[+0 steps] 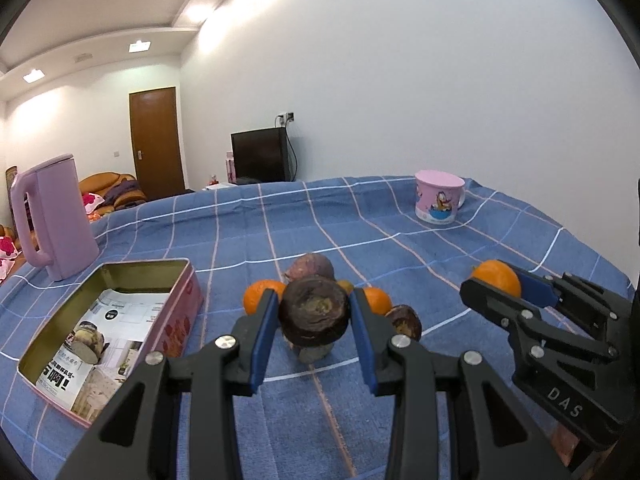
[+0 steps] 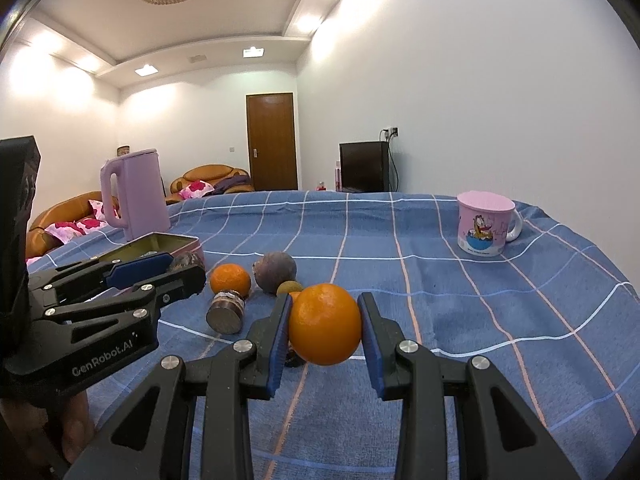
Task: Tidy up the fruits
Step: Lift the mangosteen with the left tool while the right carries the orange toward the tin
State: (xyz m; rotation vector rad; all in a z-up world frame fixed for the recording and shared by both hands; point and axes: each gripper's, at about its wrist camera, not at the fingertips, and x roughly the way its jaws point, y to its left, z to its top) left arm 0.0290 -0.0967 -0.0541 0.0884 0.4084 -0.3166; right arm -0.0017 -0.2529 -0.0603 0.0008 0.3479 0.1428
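Note:
My left gripper (image 1: 314, 314) is shut on a dark purple-brown fruit (image 1: 313, 310), held a little above the blue checked tablecloth (image 1: 400, 240). My right gripper (image 2: 325, 330) is shut on an orange (image 2: 325, 330); it also shows at the right of the left wrist view (image 1: 496, 280). On the cloth behind lie another orange (image 2: 230, 278), a round purple fruit (image 2: 275, 272), a small greenish fruit (image 2: 289, 287) and a dark cut fruit (image 2: 227, 312). An open pink tin (image 1: 116, 332) lined with printed paper stands to the left.
A lilac kettle (image 1: 52, 216) stands behind the tin at the table's left edge. A pink cartoon mug (image 1: 438, 196) with a lid stands at the far right. The cloth drops off at the right edge (image 2: 600, 264).

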